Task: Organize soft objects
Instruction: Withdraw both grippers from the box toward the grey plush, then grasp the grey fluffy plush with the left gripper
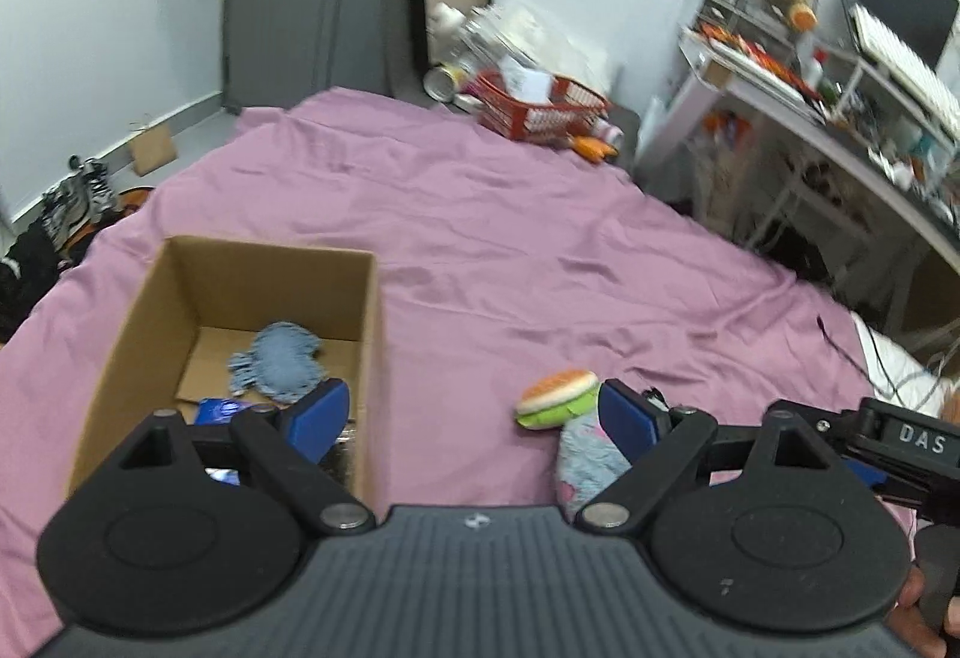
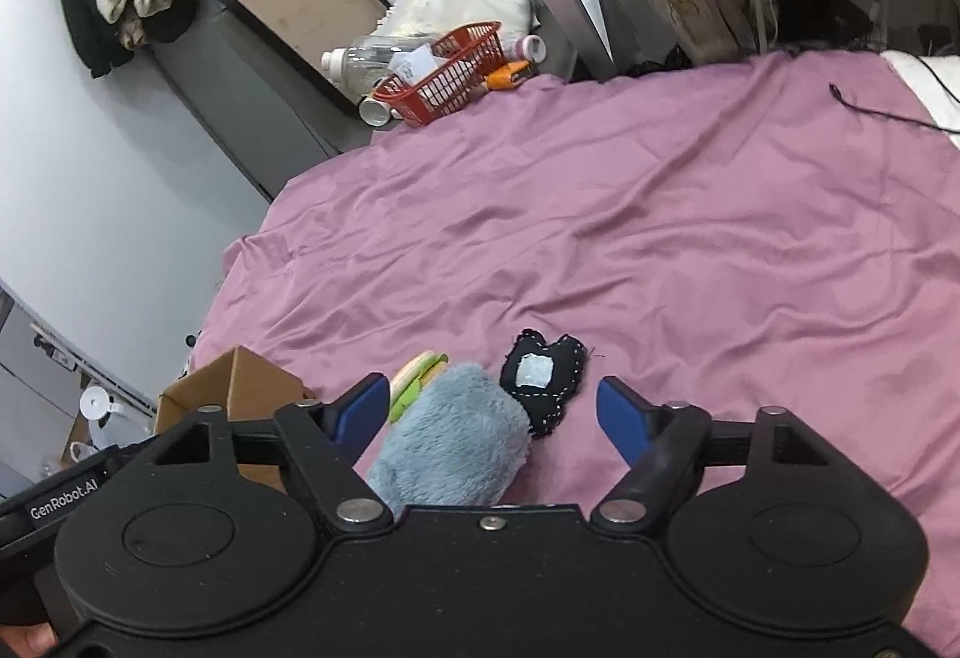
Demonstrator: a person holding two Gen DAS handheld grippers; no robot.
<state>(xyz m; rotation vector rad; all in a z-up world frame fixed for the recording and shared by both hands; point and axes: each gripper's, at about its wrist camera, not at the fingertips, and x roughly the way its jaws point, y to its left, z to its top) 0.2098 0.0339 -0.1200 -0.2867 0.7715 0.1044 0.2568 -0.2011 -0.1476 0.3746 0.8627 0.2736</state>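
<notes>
bedroom | bed with purple sheet (image 1: 480, 214) | cluttered desk (image 1: 840, 118)

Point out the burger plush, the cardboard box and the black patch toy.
burger plush (image 1: 558, 397): left wrist view, on its bun and lettuce edge.
cardboard box (image 1: 371, 334): left wrist view, on its right wall.
black patch toy (image 2: 543, 379): right wrist view, near its pale square.

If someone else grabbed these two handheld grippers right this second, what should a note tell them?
Left gripper: open, empty, hovering beside the cardboard box.
Right gripper: open, empty, over the fluffy blue plush.
Done: a blue knitted toy lies in the box, along with something blue and shiny that I can't identify.
Left: the fluffy plush, the burger toy and the black stitched patch toy are on the purple bedsheet. Likely grab the plush next.
</notes>
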